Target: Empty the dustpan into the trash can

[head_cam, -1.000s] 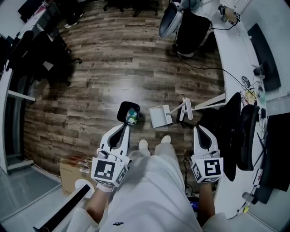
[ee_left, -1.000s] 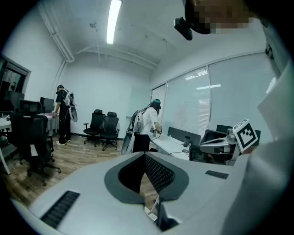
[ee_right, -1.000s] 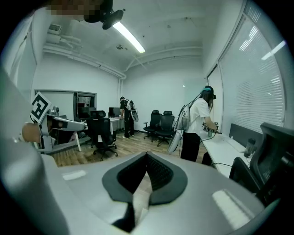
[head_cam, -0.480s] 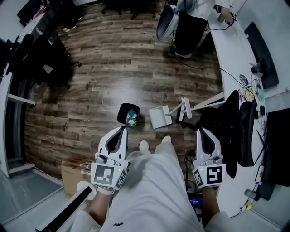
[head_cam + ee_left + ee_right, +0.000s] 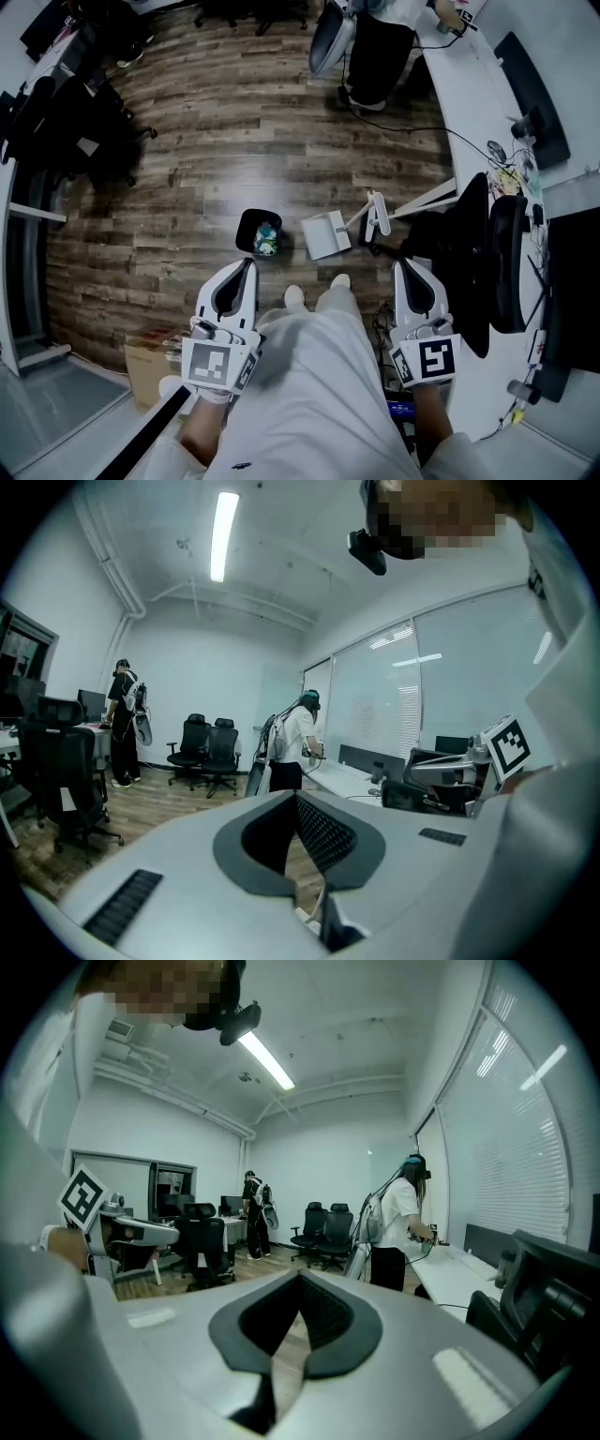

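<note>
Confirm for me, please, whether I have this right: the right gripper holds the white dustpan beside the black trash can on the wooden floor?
Not quite. The right gripper holds nothing: the right gripper view shows its jaws together and empty. In the head view the white dustpan lies on the wooden floor beside the black trash can.

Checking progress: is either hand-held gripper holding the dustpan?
No, the dustpan lies on the floor beside the trash can, untouched.
</note>
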Demonstrator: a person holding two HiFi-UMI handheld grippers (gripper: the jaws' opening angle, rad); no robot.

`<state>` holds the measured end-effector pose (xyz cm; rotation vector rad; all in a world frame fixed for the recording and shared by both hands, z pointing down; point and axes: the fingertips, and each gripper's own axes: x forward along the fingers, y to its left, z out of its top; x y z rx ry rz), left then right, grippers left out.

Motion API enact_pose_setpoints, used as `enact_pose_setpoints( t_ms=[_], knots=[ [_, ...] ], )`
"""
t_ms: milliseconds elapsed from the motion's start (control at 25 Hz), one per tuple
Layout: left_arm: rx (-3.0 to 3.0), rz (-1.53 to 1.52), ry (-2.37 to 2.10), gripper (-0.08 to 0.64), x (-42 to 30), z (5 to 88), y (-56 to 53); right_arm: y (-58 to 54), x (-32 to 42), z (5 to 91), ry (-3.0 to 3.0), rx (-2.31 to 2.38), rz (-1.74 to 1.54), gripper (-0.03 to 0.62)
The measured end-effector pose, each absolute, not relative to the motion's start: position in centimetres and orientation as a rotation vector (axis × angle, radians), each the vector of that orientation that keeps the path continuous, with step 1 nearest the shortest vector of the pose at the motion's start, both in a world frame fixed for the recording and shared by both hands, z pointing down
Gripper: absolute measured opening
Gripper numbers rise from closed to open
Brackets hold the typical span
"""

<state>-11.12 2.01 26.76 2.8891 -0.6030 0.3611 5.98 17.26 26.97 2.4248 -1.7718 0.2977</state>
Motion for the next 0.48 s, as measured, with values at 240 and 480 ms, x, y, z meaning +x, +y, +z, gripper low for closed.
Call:
enact_pose_setpoints(
  t_ms=[240, 480],
  knots=[
    [2.879, 0.362, -0.589, 0.006, -11.03, 27.1, 2.24, 16.88, 5.44, 27.61, -1.768, 2.404, 0.302, 0.011],
    [2.874, 0.357, -0.594, 0.006, -10.72, 27.28, 2.51, 16.88, 5.9, 27.72, -1.757, 2.406, 0.296, 0.011]
  ],
)
